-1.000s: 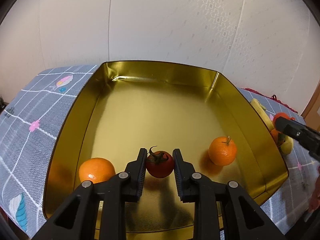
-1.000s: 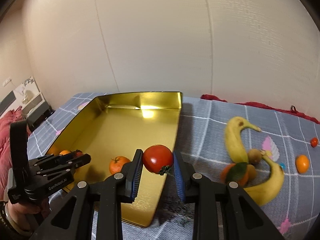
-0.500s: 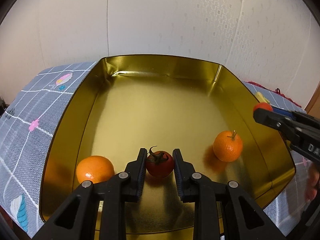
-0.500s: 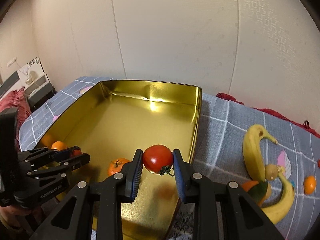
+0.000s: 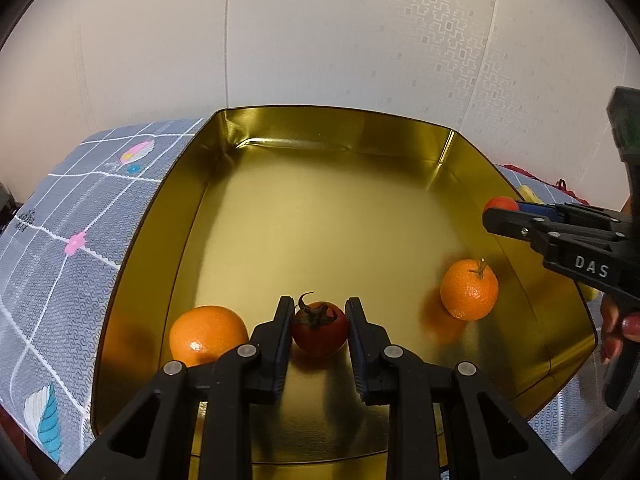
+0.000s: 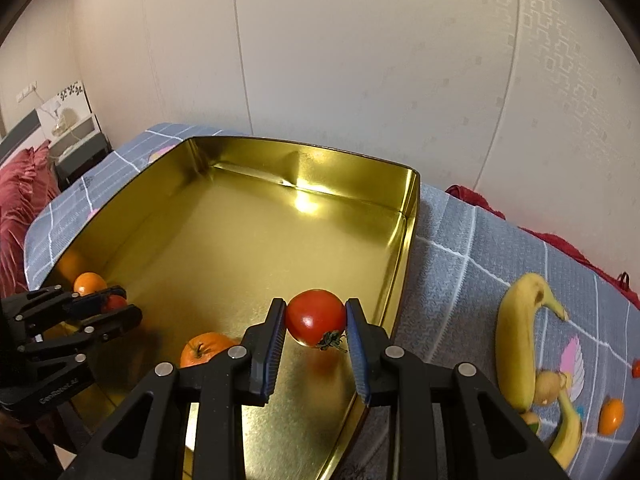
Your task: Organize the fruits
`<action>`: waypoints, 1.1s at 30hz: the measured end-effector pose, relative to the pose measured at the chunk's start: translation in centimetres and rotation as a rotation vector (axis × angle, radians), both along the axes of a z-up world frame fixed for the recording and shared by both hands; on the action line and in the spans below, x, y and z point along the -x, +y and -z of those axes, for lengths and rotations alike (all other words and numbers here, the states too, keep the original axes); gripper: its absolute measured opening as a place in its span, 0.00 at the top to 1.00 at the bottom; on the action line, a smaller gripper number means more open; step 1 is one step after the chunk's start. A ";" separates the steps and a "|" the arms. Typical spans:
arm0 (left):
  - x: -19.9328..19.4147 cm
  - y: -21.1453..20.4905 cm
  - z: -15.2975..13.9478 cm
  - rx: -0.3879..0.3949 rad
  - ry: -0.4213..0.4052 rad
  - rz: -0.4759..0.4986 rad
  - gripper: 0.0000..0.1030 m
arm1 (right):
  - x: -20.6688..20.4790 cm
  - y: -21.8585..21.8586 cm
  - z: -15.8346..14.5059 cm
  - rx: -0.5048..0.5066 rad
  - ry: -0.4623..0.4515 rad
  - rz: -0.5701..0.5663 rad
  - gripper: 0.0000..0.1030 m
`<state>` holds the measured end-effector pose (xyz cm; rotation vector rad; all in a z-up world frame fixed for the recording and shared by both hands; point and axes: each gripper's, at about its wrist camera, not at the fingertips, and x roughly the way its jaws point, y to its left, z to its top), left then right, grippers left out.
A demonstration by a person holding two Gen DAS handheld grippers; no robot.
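Two tomatoes are gripped over the gold tray (image 5: 152, 240), a small one (image 5: 319, 326) clenched in the left tool (image 5: 319, 336) near the floor, a larger one (image 6: 316, 316) clamped in the right tool (image 6: 316, 332) above the right rim, release judged due next.

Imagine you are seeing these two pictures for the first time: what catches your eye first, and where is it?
The shiny gold tray fills the middle of both views, on a grey checked cloth. Each gripper grips a red tomato over it: the left gripper holds a dark tomato low near the front, the right gripper a bright tomato by the tray's right wall. Bananas lie on the cloth to the right.
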<state>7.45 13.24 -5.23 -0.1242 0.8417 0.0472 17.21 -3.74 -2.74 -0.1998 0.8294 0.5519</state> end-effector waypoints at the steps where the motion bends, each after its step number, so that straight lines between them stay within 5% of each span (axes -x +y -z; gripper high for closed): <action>1: 0.0 0.0 0.0 0.002 0.000 0.000 0.74 | -0.1 0.1 0.1 0.006 -0.006 0.000 0.71; 9: 0.1 -0.2 -0.1 0.000 -0.004 0.004 0.74 | 0.5 -0.8 -1.0 -0.051 -0.067 0.046 0.64; 17: 0.2 -0.1 -0.2 0.007 -0.016 -0.007 0.73 | 1.0 -4.0 -1.7 -0.186 -0.016 0.145 0.64; 19: 0.2 -0.1 -0.4 -0.001 -0.025 -0.011 0.68 | 1.3 -4.3 -1.8 -0.172 -0.027 0.156 0.64; 23: 0.3 -0.2 -0.9 0.001 -0.057 -0.028 0.39 | 1.8 -5.2 -2.2 -0.157 -0.052 0.172 0.64; 33: 0.5 -0.9 -2.3 0.034 -0.114 -0.052 0.12 | 2.4 -9.3 -2.5 -0.129 -0.069 0.287 0.64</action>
